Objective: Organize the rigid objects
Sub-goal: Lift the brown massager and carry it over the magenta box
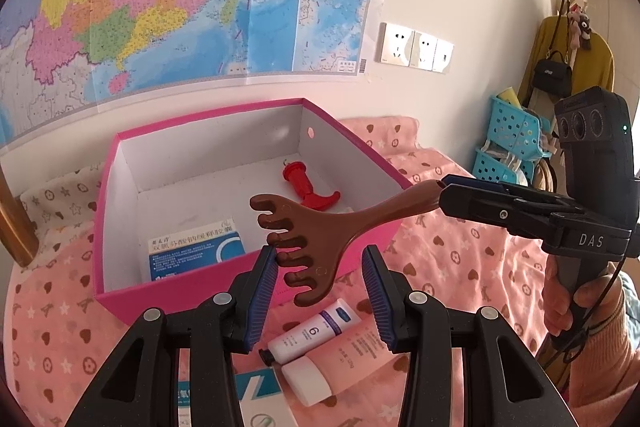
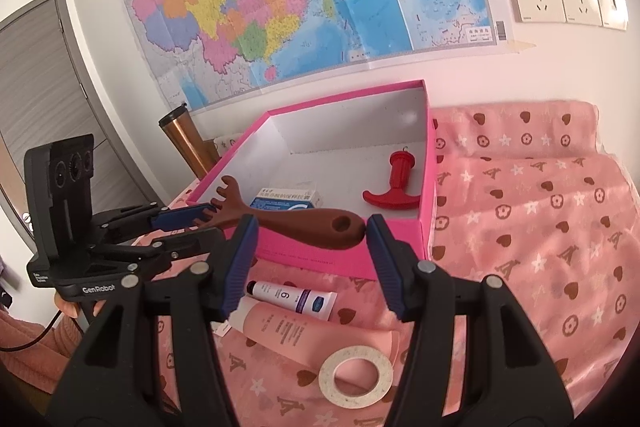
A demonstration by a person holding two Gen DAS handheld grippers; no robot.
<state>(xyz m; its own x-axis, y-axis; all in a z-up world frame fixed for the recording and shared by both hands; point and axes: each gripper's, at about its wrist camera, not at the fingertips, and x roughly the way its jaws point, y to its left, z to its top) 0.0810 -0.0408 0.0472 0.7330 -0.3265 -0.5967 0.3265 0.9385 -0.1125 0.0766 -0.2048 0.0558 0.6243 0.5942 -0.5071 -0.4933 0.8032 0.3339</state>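
My right gripper point(image 1: 448, 195) carries "DAS" in white on its dark body; my left gripper point(image 2: 200, 217) reads "GenRobot" along its lower edge. A large "6" marks the white tube point(image 2: 295, 299) (smaller print there is unreadable). The blue-and-white medicine box point(image 1: 194, 251) shows Chinese characters.

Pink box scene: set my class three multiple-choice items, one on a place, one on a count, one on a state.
1. Where is the red T-handled tool?
A in the pink box
B on the cloth
C in a gripper

2. How many tubes lie in front of the box?
A one
B two
C four

3. The box is:
A lidded
B open-topped
C overturned

Key:
1 A, it lies on the box floor.
2 B, a white tube and a pink tube.
3 B, its white inside shows from above.
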